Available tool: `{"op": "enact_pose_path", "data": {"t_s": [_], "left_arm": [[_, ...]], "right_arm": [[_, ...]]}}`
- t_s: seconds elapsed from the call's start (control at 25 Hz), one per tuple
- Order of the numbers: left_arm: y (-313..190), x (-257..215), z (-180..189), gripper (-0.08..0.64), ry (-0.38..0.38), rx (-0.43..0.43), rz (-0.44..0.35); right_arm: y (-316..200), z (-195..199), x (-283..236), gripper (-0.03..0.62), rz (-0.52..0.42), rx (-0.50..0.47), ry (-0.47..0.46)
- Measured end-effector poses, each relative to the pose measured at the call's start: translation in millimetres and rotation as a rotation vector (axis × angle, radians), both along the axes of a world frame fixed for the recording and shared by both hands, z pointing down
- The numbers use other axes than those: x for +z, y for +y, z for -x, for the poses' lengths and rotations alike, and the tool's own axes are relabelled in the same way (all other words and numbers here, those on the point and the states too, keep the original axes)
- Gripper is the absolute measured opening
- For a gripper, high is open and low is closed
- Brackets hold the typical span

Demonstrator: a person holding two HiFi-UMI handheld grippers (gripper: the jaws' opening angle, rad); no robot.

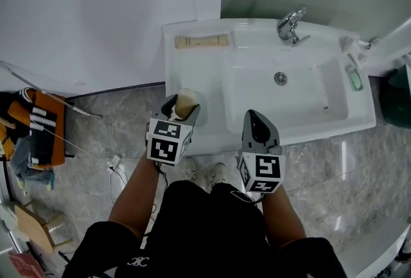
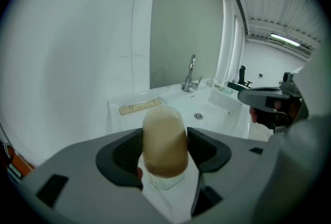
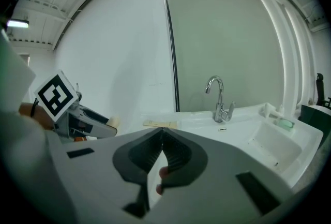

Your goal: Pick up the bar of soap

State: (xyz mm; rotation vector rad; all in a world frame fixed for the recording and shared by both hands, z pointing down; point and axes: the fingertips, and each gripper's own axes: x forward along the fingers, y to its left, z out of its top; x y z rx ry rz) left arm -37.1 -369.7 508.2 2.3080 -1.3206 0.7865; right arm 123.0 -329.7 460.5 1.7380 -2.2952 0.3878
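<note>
Over the front of the white sink (image 1: 192, 68), the left gripper (image 1: 182, 108) clamped the tan bar of soap (image 2: 164, 140); the right gripper (image 3: 161, 146) was closed, empty.

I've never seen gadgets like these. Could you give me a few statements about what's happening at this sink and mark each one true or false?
1. The left tongs grip a beige bar of soap. True.
2. The right tongs are wide open. False: their jaws are together, with nothing between them.
3. A beige strip lies on the sink ledge, left of the faucet. True.
4. The two tongs touch each other. False: they are held apart, side by side.
</note>
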Motion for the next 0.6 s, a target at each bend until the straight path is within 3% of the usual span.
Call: {"op": "enact_pose_path", "data": {"t_s": [0.4,0.6], "left_arm": [[25,-72,4,0.284,0.061,0.028,-0.153],[38,-100,9,0.284,0.096,0.035,-0.213]], "right_arm": [[11,33,-39,0.005,-0.088,-0.025,0.012],[14,39,-60,0.005,-0.143,0.01,0.001]]}}
